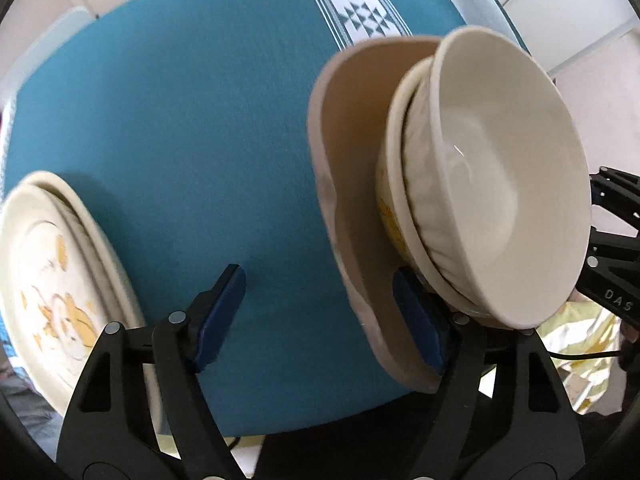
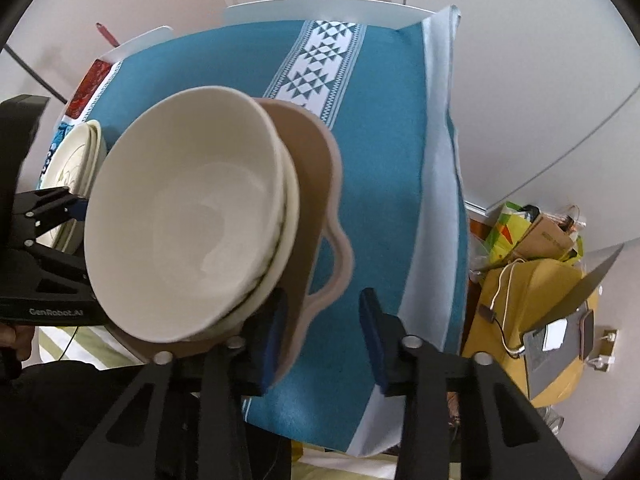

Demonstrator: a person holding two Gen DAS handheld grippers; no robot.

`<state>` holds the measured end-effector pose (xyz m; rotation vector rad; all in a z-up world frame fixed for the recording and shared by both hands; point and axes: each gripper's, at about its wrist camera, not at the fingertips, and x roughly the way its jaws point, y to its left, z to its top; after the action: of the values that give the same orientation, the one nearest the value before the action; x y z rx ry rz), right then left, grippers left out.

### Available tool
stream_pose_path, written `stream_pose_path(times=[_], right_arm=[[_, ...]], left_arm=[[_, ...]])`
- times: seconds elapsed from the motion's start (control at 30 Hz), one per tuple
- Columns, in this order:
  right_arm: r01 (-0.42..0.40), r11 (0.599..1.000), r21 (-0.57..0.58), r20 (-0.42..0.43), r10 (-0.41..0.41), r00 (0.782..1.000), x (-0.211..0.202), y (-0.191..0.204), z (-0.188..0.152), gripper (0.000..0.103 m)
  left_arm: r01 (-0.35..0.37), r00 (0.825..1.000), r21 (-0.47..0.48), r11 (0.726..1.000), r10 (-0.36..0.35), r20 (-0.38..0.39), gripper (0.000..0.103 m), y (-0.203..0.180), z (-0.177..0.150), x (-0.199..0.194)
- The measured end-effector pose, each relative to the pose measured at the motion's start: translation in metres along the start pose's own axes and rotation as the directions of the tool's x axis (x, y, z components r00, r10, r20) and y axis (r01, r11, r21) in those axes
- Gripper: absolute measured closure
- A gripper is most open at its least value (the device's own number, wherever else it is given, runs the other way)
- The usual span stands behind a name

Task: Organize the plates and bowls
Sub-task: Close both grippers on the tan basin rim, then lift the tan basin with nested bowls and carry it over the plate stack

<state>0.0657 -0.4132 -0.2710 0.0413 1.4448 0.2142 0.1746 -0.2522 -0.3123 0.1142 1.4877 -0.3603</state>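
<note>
Left wrist view shows the left gripper (image 1: 320,316) pointing down over a round table covered in a teal woven cloth (image 1: 180,120) with a white band of dark triangle patterns (image 1: 352,0). Its jaws stand well apart; nothing lies in the open gap between them but cloth. The right-hand blue pad (image 1: 416,320) rests against the inside of a shallow beige-pink ceramic dish with a scalloped handle (image 1: 352,184), so the dish's rim sits on the outer side of that jaw, not between the two. Whether the pad actually presses on the dish cannot be told. Inside the dish, beyond the right jaw, sits a stack of glossy cream ceramic bowls (image 1: 504,168), the top one plain and a lower one carrying a yellow print. Off to the outer side of the left jaw lies a stack of cream plates with a yellow-orange painted motif (image 1: 52,280), well apart from the dish. Right wrist view shows the right gripper (image 2: 324,340), also aimed down at the table, its jaws apart with a moderate gap. The left blue pad (image 2: 276,336) lies just beside or against the dish wall near the handle loop, while the other pad (image 2: 372,336) stands clear over bare cloth; no clamping on the dish is visible. The bowls fill the space outside its left jaw, and the left gripper's black frame appears beyond them, with the plates behind it.
</note>
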Motion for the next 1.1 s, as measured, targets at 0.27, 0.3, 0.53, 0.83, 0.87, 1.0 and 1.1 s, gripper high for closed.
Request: stream_pose_path(times=[0.27, 0.3, 0.53, 0.83, 0.87, 1.0, 1.1], right_arm=[[-0.091, 0.996, 0.005, 0.007, 0.091, 0.996, 0.009, 0.003, -0.001, 0.085], [-0.099, 0.995, 0.005, 0.007, 0.099, 0.995, 0.01, 0.003, -0.001, 0.087], [-0.122, 0.992, 0.012, 0.051, 0.121, 0.991, 0.012, 0.008, -0.007, 0.088], [-0.097, 0.995, -0.001, 0.121, 0.096, 0.988, 0.009, 0.013, -0.009, 0.088], [-0.097, 0.995, 0.003, 0.126, 0.096, 0.987, 0.009, 0.013, -0.009, 0.088], [-0.069, 0.998, -0.005, 0.171, 0.069, 0.983, -0.002, 0.012, -0.009, 0.088], [-0.046, 0.999, -0.026, 0.194, 0.05, 0.98, -0.016, 0.011, -0.006, 0.088]], left_arm=[[-0.095, 0.994, 0.028, 0.995, 0.093, 0.057, 0.039, -0.006, -0.003, -0.009], [-0.084, 0.994, 0.029, 0.996, 0.082, 0.068, 0.054, -0.005, -0.003, -0.01], [-0.033, 0.995, 0.082, 0.996, 0.025, 0.101, 0.093, -0.021, -0.004, -0.011], [-0.127, 0.969, 0.101, 0.987, 0.101, 0.224, 0.094, -0.028, -0.012, -0.03], [-0.126, 0.969, 0.1, 0.987, 0.101, 0.227, 0.094, -0.028, -0.011, -0.032], [-0.117, 0.964, 0.088, 0.989, 0.092, 0.25, 0.094, -0.025, -0.019, -0.043], [-0.109, 0.96, 0.067, 0.992, 0.087, 0.265, 0.094, -0.035, -0.026, -0.051]])
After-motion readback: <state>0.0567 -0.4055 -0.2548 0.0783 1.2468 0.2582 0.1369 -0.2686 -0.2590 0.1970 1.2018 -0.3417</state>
